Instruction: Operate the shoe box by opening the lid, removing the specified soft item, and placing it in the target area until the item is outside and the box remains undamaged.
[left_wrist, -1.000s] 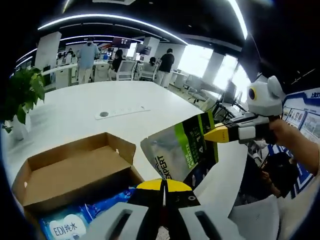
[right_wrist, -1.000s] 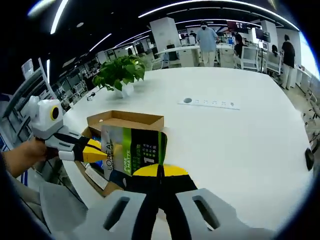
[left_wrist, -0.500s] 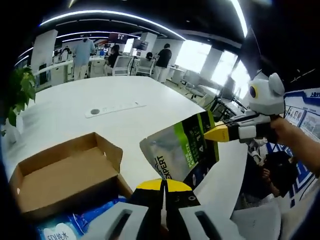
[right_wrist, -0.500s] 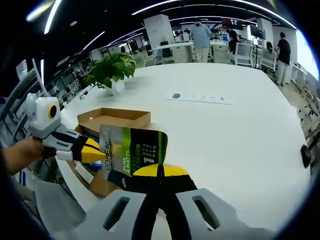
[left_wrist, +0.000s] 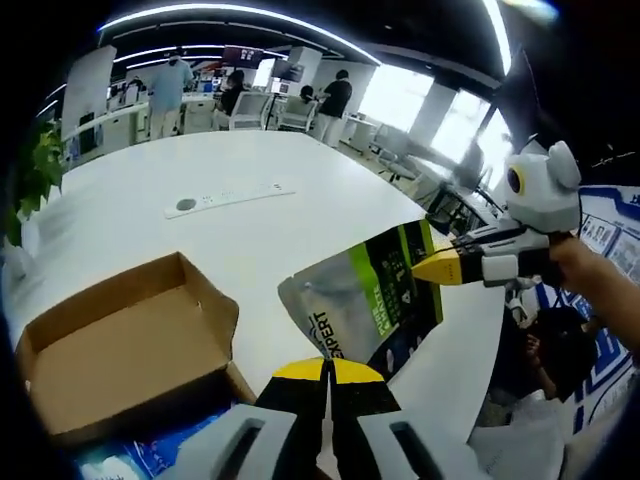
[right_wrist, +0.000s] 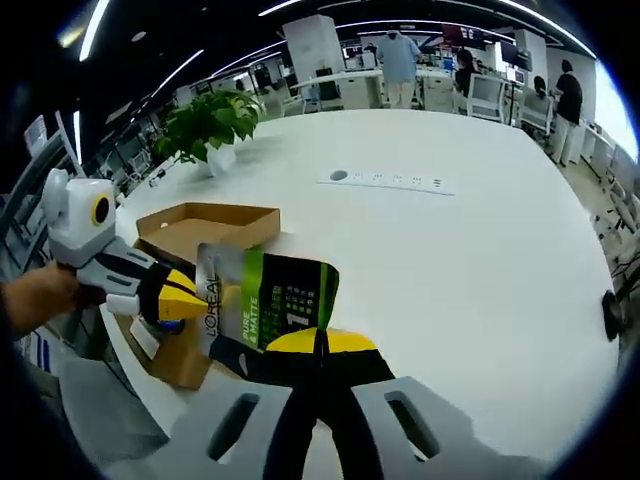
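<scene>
Pouch (left_wrist: 365, 300) held by both claws above tabletop (left_wrist: 240, 225).
Left claw (left_wrist: 325, 368) and right claw (right_wrist: 320, 340) each clamp an edge; open box (left_wrist: 120, 345) beside.

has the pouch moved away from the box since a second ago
Yes. In the right gripper view the pouch, held by both grippers, has shifted right of the cardboard box, toward the open table; earlier it overlapped the box more.

Yellow-tipped black tongs (left_wrist: 326, 368), grey bodies (white housing behind), bare hand (left_wrist: 590, 275)

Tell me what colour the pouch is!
Silver, green and black pouch, best in the right gripper view.
</scene>
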